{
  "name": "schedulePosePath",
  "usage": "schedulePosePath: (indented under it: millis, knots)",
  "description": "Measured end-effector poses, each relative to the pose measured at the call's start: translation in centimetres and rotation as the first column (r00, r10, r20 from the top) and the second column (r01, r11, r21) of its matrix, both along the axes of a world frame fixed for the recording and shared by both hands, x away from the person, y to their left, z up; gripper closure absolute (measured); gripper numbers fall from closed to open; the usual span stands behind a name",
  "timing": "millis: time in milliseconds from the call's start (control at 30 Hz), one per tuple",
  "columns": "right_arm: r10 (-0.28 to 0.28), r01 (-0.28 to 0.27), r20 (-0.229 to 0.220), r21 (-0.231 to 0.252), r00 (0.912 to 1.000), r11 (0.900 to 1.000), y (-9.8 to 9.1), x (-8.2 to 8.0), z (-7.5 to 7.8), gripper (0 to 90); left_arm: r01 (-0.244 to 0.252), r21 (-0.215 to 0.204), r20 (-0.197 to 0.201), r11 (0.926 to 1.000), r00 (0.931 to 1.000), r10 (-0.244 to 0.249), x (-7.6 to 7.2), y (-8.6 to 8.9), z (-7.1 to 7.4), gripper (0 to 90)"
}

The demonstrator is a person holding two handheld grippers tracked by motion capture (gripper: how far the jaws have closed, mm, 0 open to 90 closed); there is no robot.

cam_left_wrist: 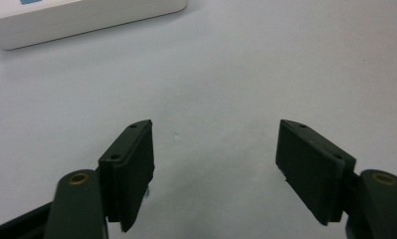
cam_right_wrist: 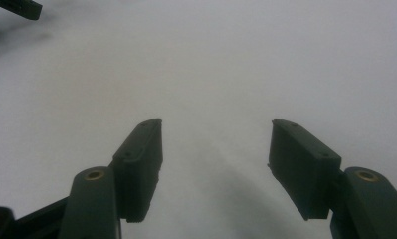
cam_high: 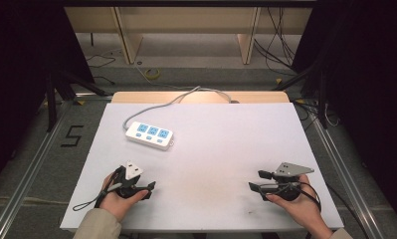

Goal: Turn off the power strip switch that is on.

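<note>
Your left gripper [cam_high: 148, 189] and right gripper [cam_high: 255, 181] rest wide open, empty, well apart from the power strip [cam_high: 149, 135], nearer you.

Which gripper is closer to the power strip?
The left gripper. The white power strip lies on the table's far left part, ahead of that hand; the right gripper sits across the board, farther off.
</note>
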State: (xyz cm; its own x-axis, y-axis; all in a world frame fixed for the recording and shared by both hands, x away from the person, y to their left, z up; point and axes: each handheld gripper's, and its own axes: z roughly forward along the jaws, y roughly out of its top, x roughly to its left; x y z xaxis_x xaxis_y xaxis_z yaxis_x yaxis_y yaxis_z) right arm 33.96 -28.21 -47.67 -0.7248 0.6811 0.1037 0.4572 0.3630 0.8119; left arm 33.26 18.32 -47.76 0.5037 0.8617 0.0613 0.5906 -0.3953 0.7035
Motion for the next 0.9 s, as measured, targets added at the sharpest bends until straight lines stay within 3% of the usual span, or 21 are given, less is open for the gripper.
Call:
schedulePosePath:
  millis: [233, 300, 333, 367, 400, 433, 567, 900]
  knots:
    - [-0.003, 0.003, 0.0, 0.0, 1.0, 1.0, 0.0, -0.1, 0.0, 39.0, -0.021, 0.013, 0.016, 0.9997, 0.9996, 0.021, 0.1, 0.2, 0.5, 44.0]
    - [0.0, 0.0, 0.003, -0.004, 1.0, 1.0, 0.1, -0.1, 0.0, 39.0, -0.029, 0.023, 0.014, 0.9993, 0.9995, 0.029, 0.1, 0.3, 0.6, 51.9]
    - [-0.001, 0.001, 0.001, -0.003, 1.0, 1.0, 0.1, -0.1, 0.0, 39.0, -0.028, 0.03, 0.015, 0.9992, 0.9995, 0.027, 0.2, 0.4, 0.6, 62.9]
    - [0.0, 0.0, 0.001, -0.004, 1.0, 1.0, 0.2, -0.1, 0.0, 39.0, -0.026, 0.033, 0.018, 0.9991, 0.9995, 0.025, 0.2, 0.5, 0.6, 68.0]
    - [0.0, 0.0, 0.001, -0.004, 1.0, 1.0, 0.2, -0.1, 0.0, 39.0, -0.026, 0.035, 0.018, 0.999, 0.9995, 0.026, 0.2, 0.5, 0.6, 68.0]
    - [0.0, 0.0, 0.002, -0.003, 1.0, 1.0, 0.2, -0.1, 0.0, 39.2, -0.035, 0.039, 0.012, 0.9986, 0.9993, 0.035, 0.2, 0.6, 0.7, 76.5]
    - [0.001, -0.001, 0.004, -0.004, 1.0, 1.0, 0.1, 0.0, 0.0, 39.2, -0.042, 0.037, 0.003, 0.9984, 0.9991, 0.042, 0.3, 0.7, 0.8, 89.4]
    - [0.005, -0.005, 0.006, -0.009, 1.0, 0.9999, 0.2, -0.1, 0.0, 39.2, -0.043, 0.025, -0.009, 0.9987, 0.999, 0.044, 0.3, 0.6, 1.2, 89.8]
